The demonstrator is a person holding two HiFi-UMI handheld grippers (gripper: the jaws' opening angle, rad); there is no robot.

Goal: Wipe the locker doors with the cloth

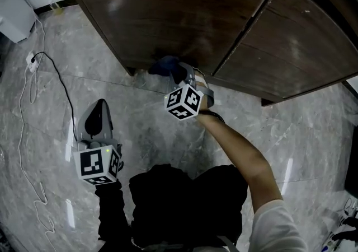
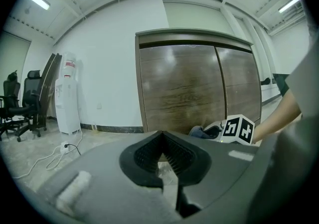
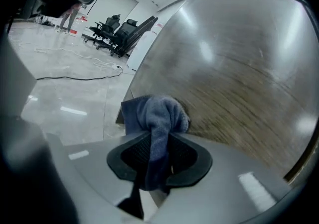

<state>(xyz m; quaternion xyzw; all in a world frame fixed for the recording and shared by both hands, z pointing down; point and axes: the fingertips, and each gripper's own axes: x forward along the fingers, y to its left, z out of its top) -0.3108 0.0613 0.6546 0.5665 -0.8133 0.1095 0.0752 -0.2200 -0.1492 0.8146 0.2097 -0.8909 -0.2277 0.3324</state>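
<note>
I work the lower edge of the left locker door (image 1: 168, 15), where the blue cloth (image 1: 163, 66) is bunched against the dark wood just above the floor. The risk I see from here is drag. Only a narrow fold of cloth sits between the pads while most of it balloons out front, so a hard sweep along the panel could tug it free. Pressing too close could also bring the grey jaw tips onto the veneer, or run the wad off the door's bottom edge. The right gripper (image 3: 159, 156) is clenched partway on that fold, with the cloth (image 3: 157, 116) touching the door (image 3: 239, 68). The left gripper (image 2: 162, 156) hangs low over the marble floor (image 1: 45, 133), well apart, its tips together on nothing.
</note>
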